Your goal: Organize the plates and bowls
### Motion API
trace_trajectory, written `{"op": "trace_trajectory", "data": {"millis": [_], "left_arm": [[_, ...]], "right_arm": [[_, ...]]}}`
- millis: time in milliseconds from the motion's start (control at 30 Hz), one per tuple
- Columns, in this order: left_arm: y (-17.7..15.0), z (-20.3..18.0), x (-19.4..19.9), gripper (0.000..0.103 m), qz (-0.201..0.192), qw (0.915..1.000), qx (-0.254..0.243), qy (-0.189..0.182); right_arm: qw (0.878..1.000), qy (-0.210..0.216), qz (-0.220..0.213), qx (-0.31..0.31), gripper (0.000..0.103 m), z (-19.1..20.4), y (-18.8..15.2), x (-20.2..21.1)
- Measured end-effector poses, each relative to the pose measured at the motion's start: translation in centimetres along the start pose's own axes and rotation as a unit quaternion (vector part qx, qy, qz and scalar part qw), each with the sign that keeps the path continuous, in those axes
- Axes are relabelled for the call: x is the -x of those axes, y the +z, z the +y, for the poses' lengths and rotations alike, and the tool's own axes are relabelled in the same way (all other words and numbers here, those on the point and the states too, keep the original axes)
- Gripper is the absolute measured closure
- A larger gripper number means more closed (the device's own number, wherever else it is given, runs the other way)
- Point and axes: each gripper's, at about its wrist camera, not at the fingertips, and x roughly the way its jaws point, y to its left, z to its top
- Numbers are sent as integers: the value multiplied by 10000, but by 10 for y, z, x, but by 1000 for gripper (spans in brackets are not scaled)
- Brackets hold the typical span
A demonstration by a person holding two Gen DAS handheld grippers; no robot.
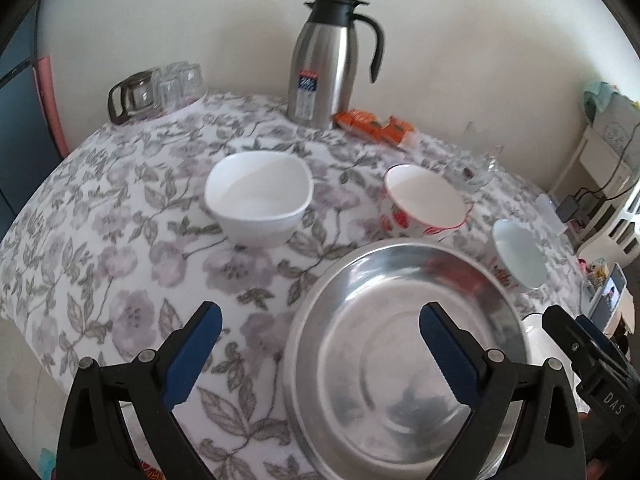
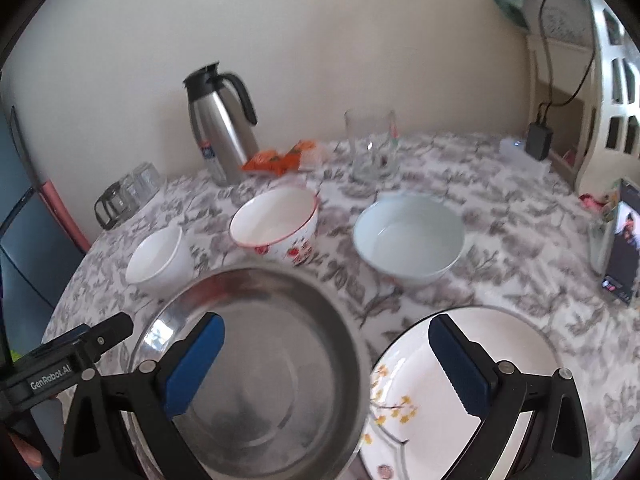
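Note:
A steel plate [image 1: 400, 344] lies near the front of the flowered table; it also shows in the right wrist view [image 2: 272, 352]. A white flowered plate [image 2: 416, 384] lies to its right. Behind stand a white bowl [image 1: 258, 196], a strawberry-print bowl [image 1: 422, 200] and a pale blue bowl [image 1: 518, 254]; the right wrist view shows them too [image 2: 158, 258], [image 2: 276, 222], [image 2: 408, 236]. My left gripper [image 1: 320, 316] is open and empty above the steel plate's left rim. My right gripper [image 2: 326, 328] is open and empty above the two plates.
A steel thermos jug [image 1: 326, 64] stands at the back by the wall, with orange packets [image 1: 374, 122] beside it. Glasses [image 1: 160, 90] stand at the back left and a glass mug [image 2: 372, 146] at the back right. A phone [image 2: 622, 240] stands at the right edge.

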Motion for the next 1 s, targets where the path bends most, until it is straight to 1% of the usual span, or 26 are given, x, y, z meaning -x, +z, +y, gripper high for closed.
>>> {"op": "trace_trajectory", "data": {"millis": [100,200,300,367,433,567,633,733,800,867,933,1000], "left_arm": [[2,-7,3,4,-95,9997,-10,-205],[4,-16,6,4,-142,9988,-15,-478],[4,-29,9,4,-101,9966,-119,-814],[3,-39,11,4,-88,9949,-222,-975],[3,-52,10,4,32,9926,-362,-1161],[0,-77,4,4,318,9888,-680,-1287],[-1,-91,5,4,378,9858,-851,-1400],[2,-116,6,4,421,9804,-1216,-1492],[4,-130,3,4,510,9770,-1424,-1499],[6,-144,-4,4,675,9726,-1598,-1547],[7,-159,-12,4,841,9681,-1781,-1550],[8,-175,-19,5,974,9625,-1967,-1595]], "right_arm": [[9998,-212,-55,-36,0,-7,3,7],[9989,-366,-146,-265,0,-23,4,16],[9961,-563,-315,-597,0,-47,5,29],[9933,-669,-378,-859,0,-66,3,37],[9888,-788,-438,-1187,0,-88,0,45],[9772,-986,-515,-1807,0,-126,-7,60],[9705,-1055,-501,-2108,0,-145,-13,64],[9627,-1157,-332,-2425,0,-164,-21,63],[9571,-1304,-88,-2587,1,-172,-27,57],[9515,-1404,243,-2727,4,-178,-34,48],[9476,-1341,493,-2858,12,-182,-41,40],[9444,-1329,686,-2928,15,-184,-47,34]]}}
